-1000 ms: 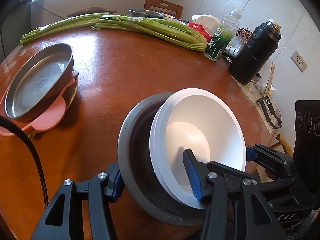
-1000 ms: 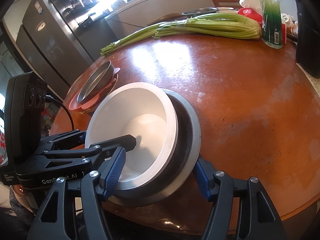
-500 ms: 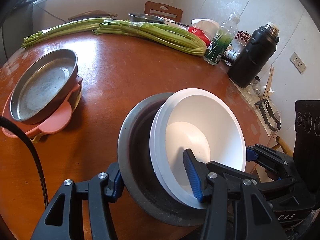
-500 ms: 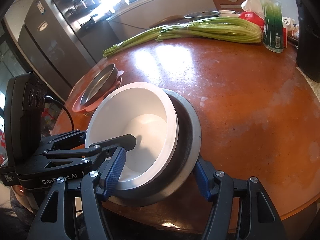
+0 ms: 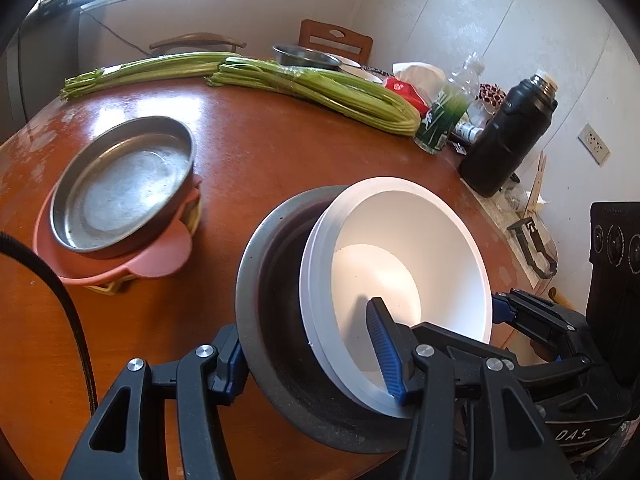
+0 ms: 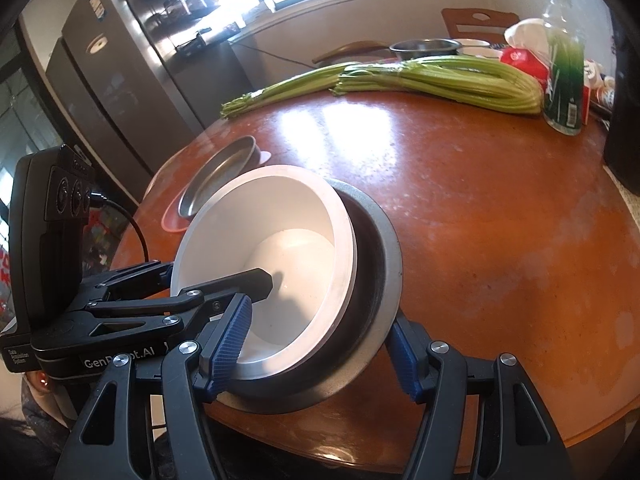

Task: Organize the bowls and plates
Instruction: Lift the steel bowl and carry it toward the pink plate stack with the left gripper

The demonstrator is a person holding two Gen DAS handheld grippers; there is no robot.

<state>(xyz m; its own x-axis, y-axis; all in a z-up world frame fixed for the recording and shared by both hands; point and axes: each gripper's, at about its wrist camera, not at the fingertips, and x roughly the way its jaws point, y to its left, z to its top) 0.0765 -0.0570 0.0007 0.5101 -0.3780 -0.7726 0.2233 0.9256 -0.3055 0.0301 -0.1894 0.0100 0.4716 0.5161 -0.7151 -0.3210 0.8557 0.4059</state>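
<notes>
Two grippers grasp one stack of nested dishes from opposite sides, above the near edge of a round brown table (image 5: 280, 152). The stack consists of a white bowl (image 5: 404, 252) seated inside a wider grey bowl (image 5: 256, 280); both tilt toward the cameras.

Left gripper (image 5: 312, 354): clenched on the stack, one blue pad against the outer rim of the grey bowl, the other inside the white bowl against its inner wall. In the right wrist view this same tool (image 6: 212, 284) enters from the left, one black finger reaching into the white bowl (image 6: 288, 216).

Right gripper (image 6: 320, 348): likewise clamped across both rims, its left pad inside the white bowl and its right pad on the outer edge of the grey bowl (image 6: 384, 256). In the left wrist view it (image 5: 516, 312) appears at the stack's right side.

Second stack, well apart to the left: a shallow metal dish (image 5: 124, 184) rests on a pink plate with a tab handle (image 5: 160, 256), with a pale yellow piece just visible beneath. The right wrist view shows this dish (image 6: 220, 176) behind the white bowl.

Far side of the table: two bundles of celery (image 5: 320, 88), a small metal bowl (image 5: 308, 56), a clear bottle with a green label (image 5: 444, 112), a red packet (image 5: 404, 90) and a black flask (image 5: 508, 136). Two wooden chairs (image 5: 336, 38) stand behind, and a dark refrigerator (image 6: 120, 64) stands by the window.
</notes>
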